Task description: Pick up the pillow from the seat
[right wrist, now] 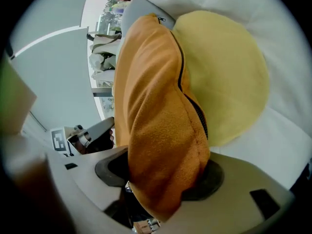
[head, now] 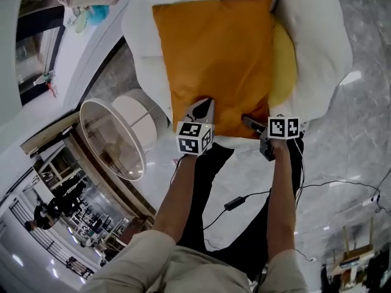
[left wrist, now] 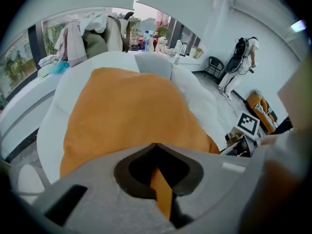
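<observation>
An orange pillow (head: 217,60) lies on the white seat (head: 317,47), partly over a round yellow cushion (head: 283,66). My left gripper (head: 204,105) is at the pillow's near edge, left of centre. In the left gripper view the jaws (left wrist: 158,174) are shut on a thin fold of the orange pillow (left wrist: 126,116). My right gripper (head: 249,122) is at the near right corner. In the right gripper view that corner of the pillow (right wrist: 156,111) fills the gap, and the right gripper (right wrist: 163,177) presses on it from both sides. The yellow cushion (right wrist: 224,77) shows behind.
A round glass-topped side table (head: 113,140) with a white lampshade (head: 143,112) stands left of the seat. A black cable (head: 235,203) trails over the marble floor by the person's legs. Clothes are heaped on a counter (left wrist: 83,33). Another person (left wrist: 239,62) stands far off.
</observation>
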The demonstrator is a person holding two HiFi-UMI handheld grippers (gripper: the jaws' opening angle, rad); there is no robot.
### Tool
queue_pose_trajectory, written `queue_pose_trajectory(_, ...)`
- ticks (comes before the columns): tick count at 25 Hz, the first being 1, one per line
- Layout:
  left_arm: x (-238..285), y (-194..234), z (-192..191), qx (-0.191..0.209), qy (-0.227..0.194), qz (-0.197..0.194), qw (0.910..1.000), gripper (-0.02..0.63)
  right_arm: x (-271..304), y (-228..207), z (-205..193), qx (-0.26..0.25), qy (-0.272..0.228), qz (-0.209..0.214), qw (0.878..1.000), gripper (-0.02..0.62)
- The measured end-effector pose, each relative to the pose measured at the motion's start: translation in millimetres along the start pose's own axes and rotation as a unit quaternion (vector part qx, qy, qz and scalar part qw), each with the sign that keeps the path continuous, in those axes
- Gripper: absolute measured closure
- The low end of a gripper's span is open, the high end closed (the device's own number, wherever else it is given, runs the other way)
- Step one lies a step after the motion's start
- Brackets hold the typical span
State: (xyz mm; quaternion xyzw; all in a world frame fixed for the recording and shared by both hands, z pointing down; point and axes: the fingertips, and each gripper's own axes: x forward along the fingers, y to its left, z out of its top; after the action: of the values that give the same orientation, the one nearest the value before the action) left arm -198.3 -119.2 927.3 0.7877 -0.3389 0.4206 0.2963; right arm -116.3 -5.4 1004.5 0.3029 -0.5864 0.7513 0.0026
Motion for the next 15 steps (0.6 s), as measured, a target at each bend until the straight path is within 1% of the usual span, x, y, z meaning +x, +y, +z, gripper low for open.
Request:
queue_pose_trajectory(4,-15,-25,23,0.002,-0.009,-0.018,0.9998,0.597,-10,26,-9,-0.012,-0.011,-0.036,0.999,0.342)
queue_pose_trajectory(8,-35,-46,47,-0.003,-0.014,-0.03,0.9994,0.597,-26,55,-10,-0.028,-0.015,-0.076,0.997,0.356)
queue_pose_trajectory(15,-70,-60,73,-0.009,-0.023,-0.039,0.9989,0.597,-57,89,5,-0.085,-0.022,-0.15,0.985,0.367)
